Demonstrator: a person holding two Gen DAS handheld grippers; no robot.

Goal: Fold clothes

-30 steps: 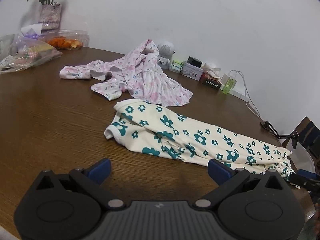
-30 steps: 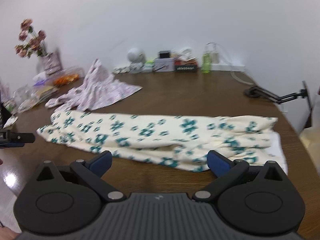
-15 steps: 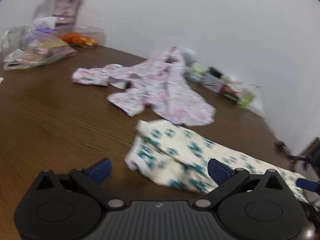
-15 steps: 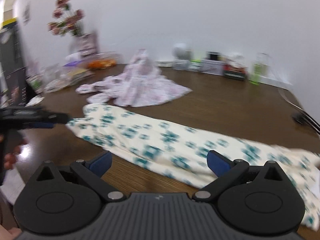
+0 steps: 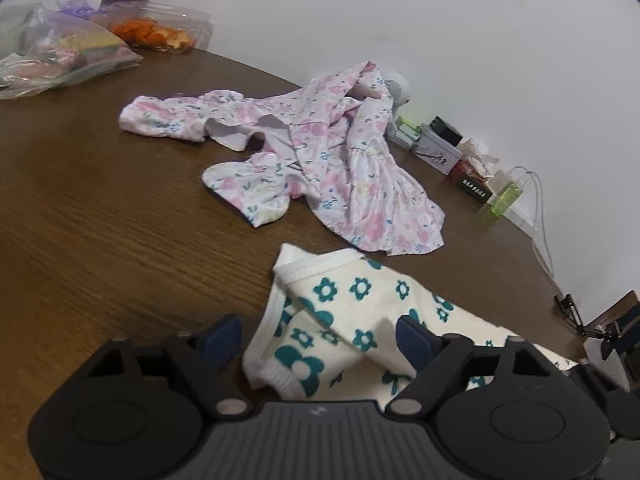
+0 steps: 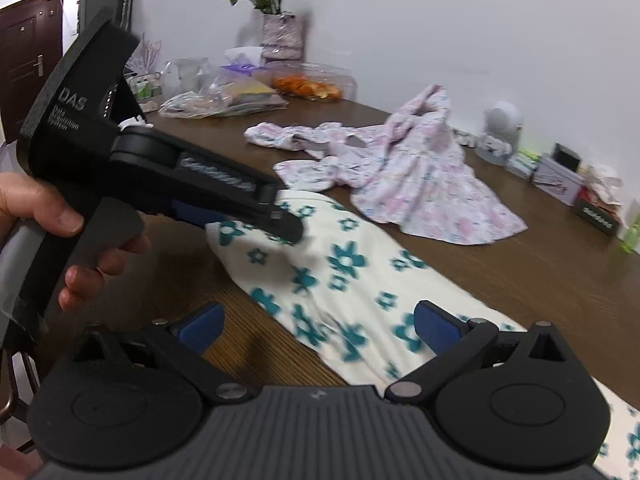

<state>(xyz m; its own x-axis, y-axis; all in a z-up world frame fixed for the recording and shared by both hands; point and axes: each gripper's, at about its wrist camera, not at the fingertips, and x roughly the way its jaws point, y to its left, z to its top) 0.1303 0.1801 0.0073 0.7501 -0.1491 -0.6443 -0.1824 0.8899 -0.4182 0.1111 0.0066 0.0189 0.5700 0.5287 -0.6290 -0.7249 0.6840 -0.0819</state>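
A cream garment with teal flowers lies stretched across the brown table; it also shows in the right wrist view. My left gripper is open, its blue fingers on either side of the garment's cuffed end. In the right wrist view the left gripper reaches over that end, held by a hand. My right gripper is open just above the middle of the garment, not gripping it. A pink floral dress lies crumpled farther back, seen also in the right wrist view.
Plastic bags and a clear box of orange food sit at the far left. Small boxes and a green bottle line the wall. A vase of flowers stands at the back. The table edge runs at the right.
Both grippers have moved in toward the garment's left end. The left gripper now straddles the cuffed end. The right view has swung left and now shows the left gripper close by.
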